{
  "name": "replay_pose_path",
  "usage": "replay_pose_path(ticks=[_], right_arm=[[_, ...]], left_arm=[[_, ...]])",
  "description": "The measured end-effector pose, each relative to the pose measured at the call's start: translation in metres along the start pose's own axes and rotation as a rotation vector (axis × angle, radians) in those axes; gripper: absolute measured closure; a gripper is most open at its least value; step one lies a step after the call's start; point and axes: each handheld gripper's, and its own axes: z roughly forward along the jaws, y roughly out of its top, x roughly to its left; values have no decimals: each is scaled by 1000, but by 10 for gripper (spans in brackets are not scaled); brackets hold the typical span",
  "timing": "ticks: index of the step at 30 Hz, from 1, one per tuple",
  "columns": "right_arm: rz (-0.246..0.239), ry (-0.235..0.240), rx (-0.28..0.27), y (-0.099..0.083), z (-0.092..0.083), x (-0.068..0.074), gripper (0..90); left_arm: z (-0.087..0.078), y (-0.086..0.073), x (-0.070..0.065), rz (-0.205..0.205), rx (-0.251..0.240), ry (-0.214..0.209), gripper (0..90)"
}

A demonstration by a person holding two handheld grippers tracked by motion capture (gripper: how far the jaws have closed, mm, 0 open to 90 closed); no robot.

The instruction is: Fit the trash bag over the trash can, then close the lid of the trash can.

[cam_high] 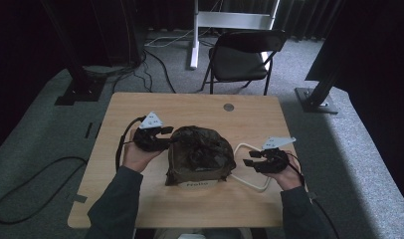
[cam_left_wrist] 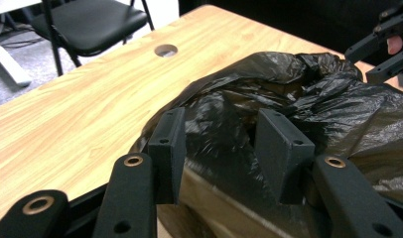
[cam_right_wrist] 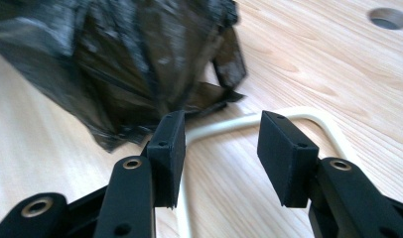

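We take the crumpled black plastic bag (cam_high: pixel 200 152) as our landmark: it sits at the middle of the light wooden table (cam_high: pixel 140 199), draped over a box-like thing whose pale lower edge with a label peeks out on our side. A bent cream-white loop handle (cam_high: pixel 250 169) lies flat on the table at the bag's right, one end running under the plastic.

We judge the work to be early. The bag is heaped loosely over the box and bunched at the top, neither pulled off nor smoothed down, and the handle lies untouched. Gripping the plastic and moving it is all yet to come.

Our left gripper (cam_left_wrist: pixel 234 148) is at the bag's left flank, its jaws standing fairly wide. In the left gripper view the plastic bulges up between the pads (cam_left_wrist: pixel 281 148), but we cannot tell that they press on it, so we read it as no grip yet.

Our right gripper (cam_right_wrist: pixel 222 153) hovers at the bag's right, above the handle. Its jaws are well apart and hold nothing; the handle's rod runs on the table below the gap, and the bag's torn edge lies just ahead.
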Motion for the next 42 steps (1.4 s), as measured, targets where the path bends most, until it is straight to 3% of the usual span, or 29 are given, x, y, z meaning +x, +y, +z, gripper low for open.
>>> replay_pose_path(ticks=[7, 15, 20, 32, 42], right_arm=[[33, -93, 9, -5, -7, -9, 596], [110, -179, 21, -14, -15, -24, 622], [146, -196, 20, -21, -15, -32, 607], [159, -218, 49, -29, -12, -39, 588], [209, -252, 89, -40, -7, -54, 562]], left_arm=[[-10, -16, 2, -20, -14, 34, 557], [-16, -40, 8, -83, -32, 62, 557], [-18, -49, 13, -107, -20, 73, 556], [-12, -54, 13, -108, 12, 67, 555], [-13, -64, 19, -140, 17, 75, 537]])
